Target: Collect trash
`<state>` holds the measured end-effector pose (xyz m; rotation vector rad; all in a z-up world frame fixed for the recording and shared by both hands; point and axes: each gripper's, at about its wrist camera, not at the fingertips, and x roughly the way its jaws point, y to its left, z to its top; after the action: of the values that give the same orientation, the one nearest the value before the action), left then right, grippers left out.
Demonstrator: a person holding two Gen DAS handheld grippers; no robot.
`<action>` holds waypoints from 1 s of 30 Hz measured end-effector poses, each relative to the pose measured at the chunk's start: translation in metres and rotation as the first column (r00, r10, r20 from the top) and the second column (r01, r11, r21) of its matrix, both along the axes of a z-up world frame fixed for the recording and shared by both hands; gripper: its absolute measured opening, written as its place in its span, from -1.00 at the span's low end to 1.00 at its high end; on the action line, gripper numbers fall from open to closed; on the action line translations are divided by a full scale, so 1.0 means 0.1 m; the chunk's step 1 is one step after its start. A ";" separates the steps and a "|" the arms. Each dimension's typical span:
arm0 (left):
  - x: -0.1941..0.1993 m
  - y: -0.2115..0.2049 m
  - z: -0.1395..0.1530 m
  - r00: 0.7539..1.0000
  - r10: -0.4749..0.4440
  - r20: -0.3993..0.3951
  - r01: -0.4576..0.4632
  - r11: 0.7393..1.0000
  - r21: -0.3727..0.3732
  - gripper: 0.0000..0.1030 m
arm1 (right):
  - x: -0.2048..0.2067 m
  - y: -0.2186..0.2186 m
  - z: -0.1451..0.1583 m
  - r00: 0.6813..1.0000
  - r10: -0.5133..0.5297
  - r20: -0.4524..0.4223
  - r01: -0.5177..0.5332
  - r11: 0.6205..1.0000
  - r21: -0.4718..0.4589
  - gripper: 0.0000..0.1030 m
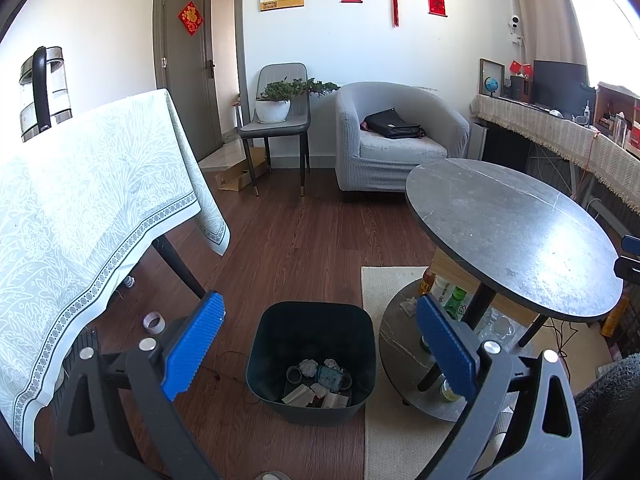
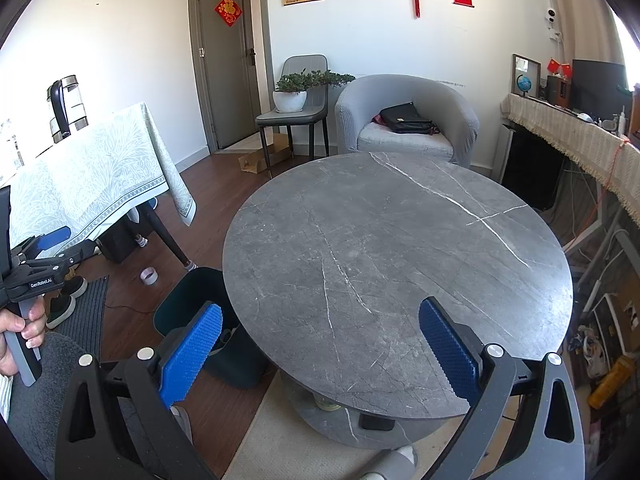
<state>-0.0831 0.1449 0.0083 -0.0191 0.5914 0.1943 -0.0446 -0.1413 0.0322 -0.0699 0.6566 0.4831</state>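
Blue ribbed pads line both tools, and each pair stands spread wide with nothing between. The left gripper [image 1: 320, 344] hangs above a dark bin [image 1: 312, 360] that sits on the brown wood floor [image 1: 288, 240], partly on the edge of a pale rug [image 1: 392, 432]. Trash [image 1: 320, 384] lies at the bottom of the bin: scraps of paper, a couple of round lids and a crumpled bluish piece (too small to tell more). A roll of tape [image 1: 154, 322] lies on the floor to the bin's left, near the leg of a table draped in a pale patterned tablecloth [image 1: 88, 208].

The right gripper [image 2: 320, 344] is over the near edge of a round grey stone table [image 2: 400, 272], whose top is bare. From this view the bin [image 2: 188, 308] stands just beside the round table, on its left. A hand [image 2: 20, 332] at the left edge grips the handle of the other tool. Bottles [image 1: 452, 300] stand on the round table's lower shelf.
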 end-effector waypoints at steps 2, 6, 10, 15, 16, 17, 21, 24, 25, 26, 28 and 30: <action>0.00 0.00 0.00 1.000 0.000 0.000 0.000 1.000 0.000 0.91 | 0.01 0.00 0.00 1.000 0.001 0.000 -0.001 1.000 0.000 0.93; 0.00 0.01 0.00 1.000 0.000 0.000 0.000 1.000 -0.001 0.91 | 0.00 0.00 0.00 1.000 0.002 0.001 -0.002 1.000 -0.004 0.93; 0.00 0.01 0.00 1.000 0.001 0.001 -0.001 1.000 -0.004 0.91 | 0.01 0.01 0.00 1.000 0.002 0.000 -0.002 1.000 -0.003 0.93; 0.00 0.01 -0.01 1.000 0.001 -0.001 -0.001 1.000 -0.002 0.91 | 0.01 0.00 0.00 1.000 0.003 0.000 -0.003 1.000 -0.006 0.93; 0.00 0.01 -0.01 1.000 0.001 -0.001 -0.001 1.000 -0.002 0.91 | 0.00 0.00 0.00 1.000 0.003 0.000 -0.003 1.000 -0.006 0.93; -0.01 0.00 -0.01 1.000 0.001 -0.001 -0.001 1.000 -0.001 0.91 | 0.00 0.01 0.00 1.000 0.003 0.000 -0.003 1.000 -0.006 0.93; 0.00 0.00 -0.02 1.000 0.001 -0.002 -0.001 1.000 -0.003 0.91 | 0.00 0.01 0.00 1.000 0.003 0.000 -0.003 1.000 -0.007 0.93; 0.00 0.00 -0.02 1.000 0.000 -0.001 0.000 1.000 -0.001 0.91 | 0.01 0.01 -0.01 1.000 0.004 0.000 -0.005 1.000 -0.010 0.93; 0.00 0.00 -0.02 1.000 0.001 -0.001 -0.001 1.000 -0.001 0.91 | 0.01 0.00 -0.01 1.000 0.005 0.000 -0.005 1.000 -0.011 0.93; 0.00 0.00 -0.02 1.000 0.000 -0.002 0.000 1.000 -0.001 0.91 | 0.01 0.00 -0.01 1.000 0.006 0.000 -0.006 1.000 -0.013 0.93; 0.00 0.00 -0.02 1.000 0.000 -0.001 0.000 1.000 -0.001 0.91 | 0.02 -0.01 -0.02 1.000 0.008 -0.001 -0.008 1.000 -0.015 0.93; 0.00 0.00 -0.02 1.000 0.001 -0.002 -0.001 1.000 -0.001 0.91 | 0.02 0.00 -0.02 1.000 0.008 -0.001 -0.008 1.000 -0.015 0.93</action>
<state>-0.0833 0.1453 0.0067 -0.0205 0.5933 0.1945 -0.0423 -0.1417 0.0303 -0.0859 0.6612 0.4860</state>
